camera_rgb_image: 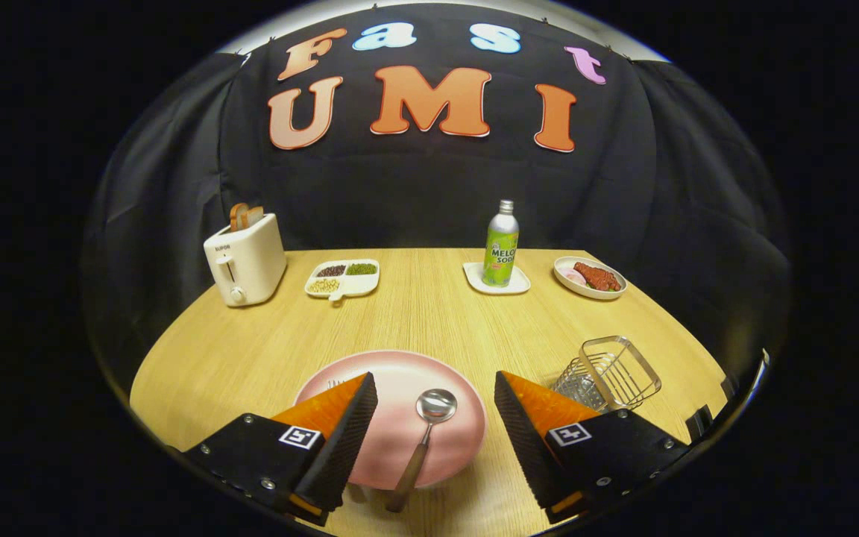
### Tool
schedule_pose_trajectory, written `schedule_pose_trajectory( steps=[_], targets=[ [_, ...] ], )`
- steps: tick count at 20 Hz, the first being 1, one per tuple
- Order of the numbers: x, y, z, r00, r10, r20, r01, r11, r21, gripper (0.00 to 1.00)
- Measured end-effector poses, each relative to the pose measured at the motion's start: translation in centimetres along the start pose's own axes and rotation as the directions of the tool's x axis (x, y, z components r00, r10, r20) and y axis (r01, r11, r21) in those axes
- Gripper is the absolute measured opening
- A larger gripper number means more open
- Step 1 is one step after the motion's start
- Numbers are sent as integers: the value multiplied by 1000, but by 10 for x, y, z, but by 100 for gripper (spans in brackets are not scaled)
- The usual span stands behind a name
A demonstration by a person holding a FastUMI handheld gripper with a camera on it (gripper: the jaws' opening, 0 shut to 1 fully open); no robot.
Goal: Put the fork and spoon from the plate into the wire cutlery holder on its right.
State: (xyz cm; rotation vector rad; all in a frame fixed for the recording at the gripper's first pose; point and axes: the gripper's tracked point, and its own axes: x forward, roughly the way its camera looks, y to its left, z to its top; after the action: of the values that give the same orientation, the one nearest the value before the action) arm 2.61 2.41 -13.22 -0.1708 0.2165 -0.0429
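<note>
Two fingers of the tongs (435, 384) spread wide, released, over the plate (467, 440); spoon (423, 438) between them, holder (610, 374) right.

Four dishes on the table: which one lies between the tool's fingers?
The pink plate, holding the spoon, lies between the open tool fingers; the other three dishes sit far beyond, near the wall.

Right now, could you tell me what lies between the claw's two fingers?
In the gripper view, the open claw frames the spoon lying on the pink plate.

Black cloth wall (429, 194), wooden table (414, 313)
</note>
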Motion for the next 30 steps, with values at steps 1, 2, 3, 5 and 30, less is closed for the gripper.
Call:
schedule_pose_trajectory(
  steps=[1, 2, 3, 5, 30],
  targets=[
    [3, 0, -9, 1000, -1, -13, 1, 1000, -9, 94],
    [5, 1, -17, 1000, 1, -31, -1, 1000, -17, 92],
    [7, 4, -25, 999, 8, -50, -9, 1000, -21, 90],
    [12, 8, -38, 997, 14, -80, -17, 999, -29, 83],
    [31, 7, -77, 963, -3, -270, 6, 1000, 9, 3]
  ],
)
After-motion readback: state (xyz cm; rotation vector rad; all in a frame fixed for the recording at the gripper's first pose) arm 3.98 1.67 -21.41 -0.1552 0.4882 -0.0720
